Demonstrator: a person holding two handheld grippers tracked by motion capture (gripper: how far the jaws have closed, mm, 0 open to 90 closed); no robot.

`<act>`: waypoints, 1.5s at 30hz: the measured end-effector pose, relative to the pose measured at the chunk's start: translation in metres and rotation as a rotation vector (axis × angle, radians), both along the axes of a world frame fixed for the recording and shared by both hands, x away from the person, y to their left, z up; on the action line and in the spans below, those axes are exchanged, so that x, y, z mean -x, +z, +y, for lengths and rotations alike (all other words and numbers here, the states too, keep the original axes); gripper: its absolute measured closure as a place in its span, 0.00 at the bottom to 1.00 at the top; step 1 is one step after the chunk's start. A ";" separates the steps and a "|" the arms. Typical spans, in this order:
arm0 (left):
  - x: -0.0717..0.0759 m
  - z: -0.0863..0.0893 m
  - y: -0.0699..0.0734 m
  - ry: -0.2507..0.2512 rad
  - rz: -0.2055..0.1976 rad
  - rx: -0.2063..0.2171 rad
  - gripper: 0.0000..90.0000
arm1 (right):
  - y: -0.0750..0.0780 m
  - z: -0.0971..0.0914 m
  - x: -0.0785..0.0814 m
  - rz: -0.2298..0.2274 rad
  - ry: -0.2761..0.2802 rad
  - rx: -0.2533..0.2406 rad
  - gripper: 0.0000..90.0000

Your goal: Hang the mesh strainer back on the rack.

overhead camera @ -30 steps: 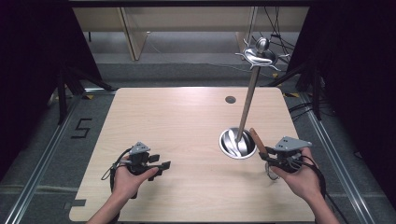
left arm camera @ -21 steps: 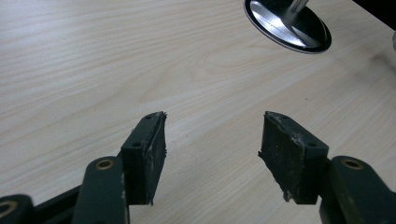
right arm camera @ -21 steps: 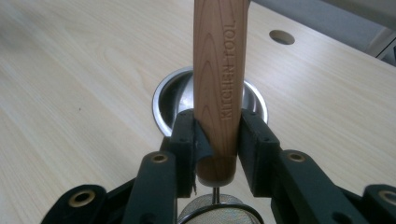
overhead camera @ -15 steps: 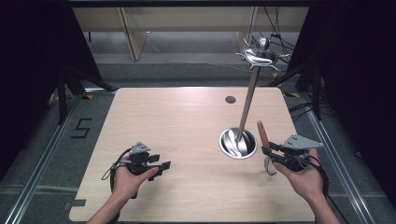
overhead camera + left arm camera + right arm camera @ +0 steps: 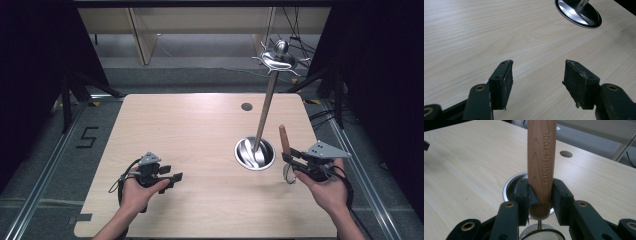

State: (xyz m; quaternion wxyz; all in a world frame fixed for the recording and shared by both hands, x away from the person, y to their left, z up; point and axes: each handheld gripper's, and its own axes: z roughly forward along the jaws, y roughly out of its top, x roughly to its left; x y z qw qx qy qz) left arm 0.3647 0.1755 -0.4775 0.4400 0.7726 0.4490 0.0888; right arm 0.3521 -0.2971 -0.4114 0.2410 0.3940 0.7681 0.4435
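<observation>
Wooden strainer handle (image 5: 541,167) clamped upright between right gripper (image 5: 539,197) jaws | left gripper (image 5: 537,82) agape

"KITCHEN TOOL" runs lengthwise along the wooden handle (image 5: 541,165) clamped between the right jaws. A "5" is marked on the floor (image 5: 87,136), left of the counter.

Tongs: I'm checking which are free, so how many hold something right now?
1. The right tongs are shut on the wooden handle of a kitchen tool, beside the metal stand base. The left tongs are open above bare table.
</observation>
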 end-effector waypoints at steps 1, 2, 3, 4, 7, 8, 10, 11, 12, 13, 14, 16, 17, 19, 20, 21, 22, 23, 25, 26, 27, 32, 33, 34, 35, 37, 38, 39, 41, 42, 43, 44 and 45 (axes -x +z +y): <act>0.000 0.000 0.000 0.004 0.000 0.004 0.44 | 0.000 -0.002 -0.002 -0.017 0.007 0.010 0.78; 0.000 0.000 0.000 0.005 -0.002 0.005 0.44 | 0.001 -0.002 -0.002 -0.016 0.004 0.005 0.78; -0.001 0.000 0.000 0.005 -0.003 0.006 0.44 | 0.001 -0.004 -0.002 -0.025 0.004 0.006 0.78; -0.001 0.000 0.000 0.005 -0.003 0.006 0.44 | 0.001 -0.004 -0.002 -0.025 0.004 0.006 0.78; -0.001 -0.001 -0.001 0.014 -0.003 0.021 0.44 | 0.002 -0.005 -0.004 -0.021 -0.007 -0.009 0.78; -0.001 -0.001 -0.001 0.015 -0.003 0.023 0.44 | 0.004 -0.007 -0.004 -0.034 -0.016 -0.015 0.78; -0.001 -0.001 -0.001 0.015 -0.002 0.029 0.44 | 0.006 -0.008 -0.006 -0.051 -0.009 -0.025 0.78; -0.001 -0.001 -0.001 0.015 -0.002 0.027 0.44 | 0.007 -0.007 -0.004 -0.034 -0.033 -0.036 0.78; -0.001 -0.001 -0.001 0.014 -0.002 0.025 0.44 | 0.008 -0.007 -0.003 -0.033 -0.029 -0.047 0.78; -0.001 -0.001 -0.001 0.014 -0.002 0.024 0.44 | 0.009 -0.008 -0.004 -0.049 -0.027 -0.048 0.78; -0.001 -0.001 -0.001 0.014 -0.002 0.024 0.44 | 0.010 -0.008 -0.004 -0.051 -0.023 -0.048 0.78; -0.001 -0.001 0.000 0.017 -0.005 0.022 0.44 | 0.012 -0.009 -0.005 -0.075 -0.028 -0.043 0.78; -0.001 -0.001 0.000 0.017 -0.005 0.022 0.44 | 0.013 -0.010 -0.006 -0.073 -0.020 -0.039 0.78; -0.001 -0.001 0.000 0.017 -0.005 0.022 0.44 | 0.015 -0.008 -0.004 -0.070 -0.031 -0.056 0.78; -0.001 -0.001 0.000 0.019 -0.005 0.026 0.44 | 0.016 -0.009 -0.004 -0.074 -0.029 -0.052 0.78; -0.001 -0.001 -0.001 0.017 -0.004 0.029 0.44 | 0.018 -0.010 -0.005 -0.082 -0.028 -0.053 0.78; -0.001 -0.001 -0.001 0.017 -0.004 0.029 0.44 | 0.018 -0.010 -0.005 -0.082 -0.028 -0.053 0.78; -0.001 -0.001 -0.001 0.018 -0.003 0.030 0.44 | 0.020 -0.011 -0.006 -0.101 -0.022 -0.046 0.78; -0.001 -0.001 -0.001 0.015 -0.002 0.023 0.44 | 0.021 -0.009 -0.004 -0.085 -0.039 -0.069 0.78; -0.001 -0.001 -0.001 0.015 -0.002 0.023 0.44 | 0.022 -0.009 -0.004 -0.082 -0.038 -0.071 0.78; -0.001 -0.001 -0.001 0.015 -0.001 0.022 0.44 | 0.024 -0.007 -0.004 -0.089 -0.051 -0.090 0.78; -0.001 -0.001 -0.001 0.014 -0.003 0.021 0.44 | 0.029 -0.007 -0.004 -0.105 -0.039 -0.090 0.78; -0.001 -0.001 -0.001 0.014 -0.003 0.020 0.44 | 0.031 -0.009 -0.005 -0.117 -0.018 -0.064 0.78; -0.001 -0.002 -0.001 0.014 -0.004 0.016 0.44 | 0.031 -0.007 -0.006 -0.131 -0.032 -0.081 0.78; -0.001 -0.002 -0.001 0.014 -0.004 0.016 0.44 | 0.031 -0.007 -0.006 -0.131 -0.032 -0.081 0.78; -0.001 -0.002 -0.001 0.012 -0.004 0.016 0.44 | 0.034 -0.005 -0.004 -0.115 -0.043 -0.107 0.78; -0.001 -0.002 -0.001 0.014 -0.006 0.020 0.44 | 0.034 -0.005 -0.004 -0.115 -0.043 -0.107 0.78; -0.001 -0.001 -0.001 0.015 -0.004 0.020 0.44 | 0.036 -0.006 -0.005 -0.114 -0.020 -0.102 0.78; -0.001 -0.001 -0.001 0.017 -0.001 0.015 0.44 | 0.039 -0.006 -0.006 -0.122 -0.022 -0.102 0.78; -0.001 -0.001 -0.001 0.019 -0.002 0.015 0.44 | 0.040 -0.007 -0.006 -0.139 -0.019 -0.085 0.78; -0.001 -0.002 -0.001 0.019 -0.003 0.023 0.44 | 0.040 -0.007 -0.006 -0.139 -0.019 -0.085 0.78; -0.001 -0.001 -0.001 0.015 -0.004 0.017 0.44 | 0.041 -0.006 -0.005 -0.124 -0.032 -0.098 0.78; -0.001 -0.001 -0.001 0.015 -0.006 0.017 0.44 | 0.042 -0.006 -0.006 -0.140 -0.027 -0.108 0.78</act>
